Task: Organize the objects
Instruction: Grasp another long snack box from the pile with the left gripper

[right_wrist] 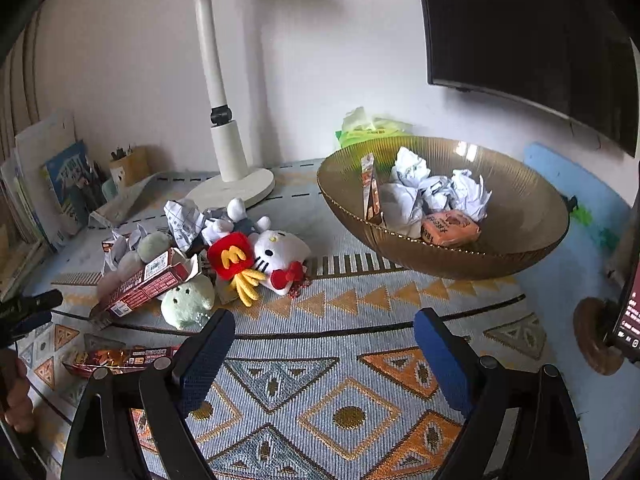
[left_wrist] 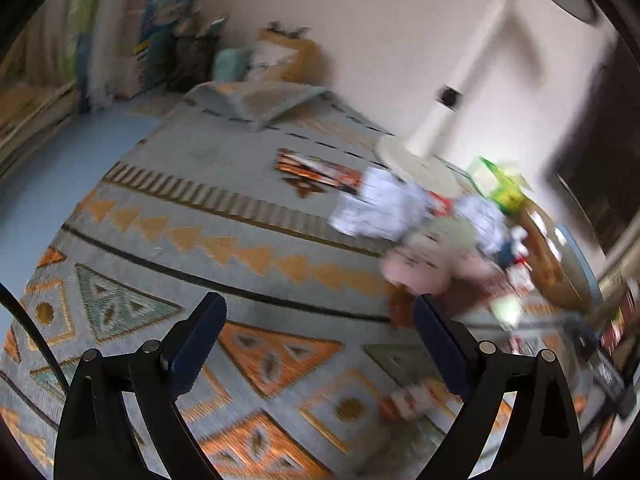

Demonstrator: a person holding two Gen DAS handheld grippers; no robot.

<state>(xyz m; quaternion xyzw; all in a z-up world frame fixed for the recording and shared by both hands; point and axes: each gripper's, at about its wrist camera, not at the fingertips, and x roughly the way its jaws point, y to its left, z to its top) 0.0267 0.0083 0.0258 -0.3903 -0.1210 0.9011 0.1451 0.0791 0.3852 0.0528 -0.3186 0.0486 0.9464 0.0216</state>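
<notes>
Both pairs of tongs stand spread wide with nothing between their blue pads. The right tongs (right_wrist: 324,344) hang over bare patterned cloth on the tabletop (right_wrist: 320,400), pointing down and forward at the clutter. Just off their left pad lies a shiny red snack wrapper (right_wrist: 120,358). Ahead and to the left is the heap left to sort: a pale green plush (right_wrist: 188,300) nearest, a red carton (right_wrist: 140,286) lying against it, a white cat plush (right_wrist: 280,256) with a red-and-yellow fries toy (right_wrist: 234,264) resting on it, and crumpled paper (right_wrist: 184,218) behind. Ahead and to the right sits the ribbed amber bowl (right_wrist: 520,216), already holding paper balls (right_wrist: 436,192), an orange packet (right_wrist: 450,228) and a thin wrapper (right_wrist: 370,184) leaning on its inner wall; it looks like the collecting place for rubbish, which would explain why the toys are still outside it. Behind the heap stands a white lamp base (right_wrist: 232,190).

The left tongs (left_wrist: 320,344) are likewise empty, over the cloth, in a badly blurred view. The same heap lies ahead to their right, a pinkish plush (left_wrist: 416,272) closest and white paper (left_wrist: 376,204) beyond it; finer detail there cannot be made out. With both pairs spread and aimed at the heap, I judge either is ready for a fresh pick, the wrapper by the right tongs being the easiest reach.
</notes>
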